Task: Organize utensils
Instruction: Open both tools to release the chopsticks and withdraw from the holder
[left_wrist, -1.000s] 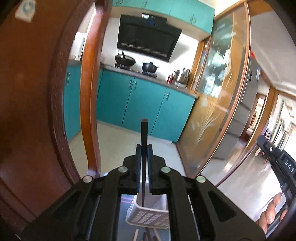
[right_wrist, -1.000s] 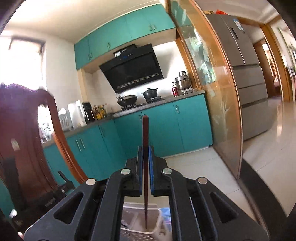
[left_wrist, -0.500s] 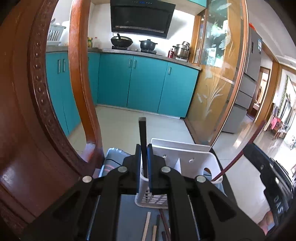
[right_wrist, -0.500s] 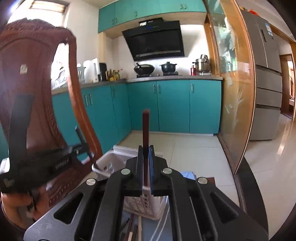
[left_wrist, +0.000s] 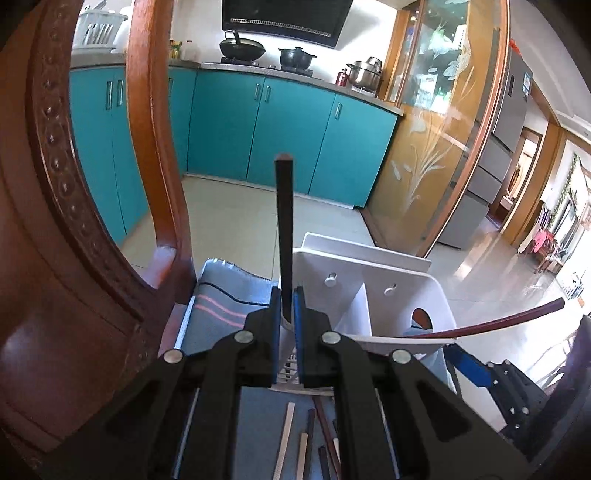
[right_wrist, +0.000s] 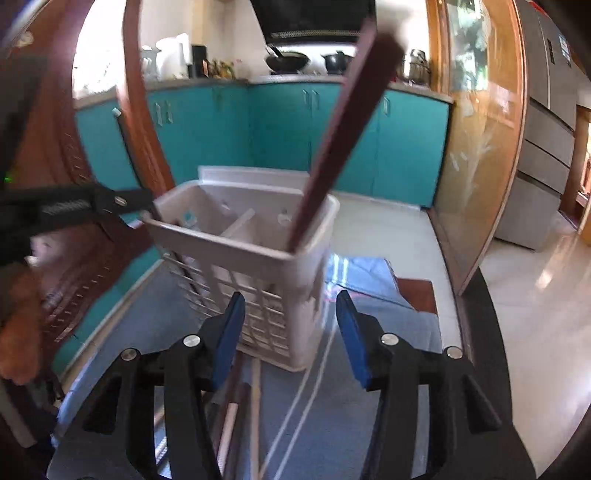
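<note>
Now the right claw (right_wrist: 290, 328) has opened, its red chopstick (right_wrist: 332, 147) dropped in the caddy (right_wrist: 258, 258) mid-frame, while the left claw (left_wrist: 287, 310) stays clamped on a black chopstick (left_wrist: 284, 221).

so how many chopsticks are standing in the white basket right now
1: the reddish-brown chopstick leans in the right compartment of the basket. The dark chopstick is clamped in the left tool by the rim, its lower end hidden, so it may count too.

home kitchen | teal cabinets (left_wrist: 288, 136) | wok (left_wrist: 242, 47) on stove | range hood (left_wrist: 284, 16) | fridge (left_wrist: 506, 122)
</note>
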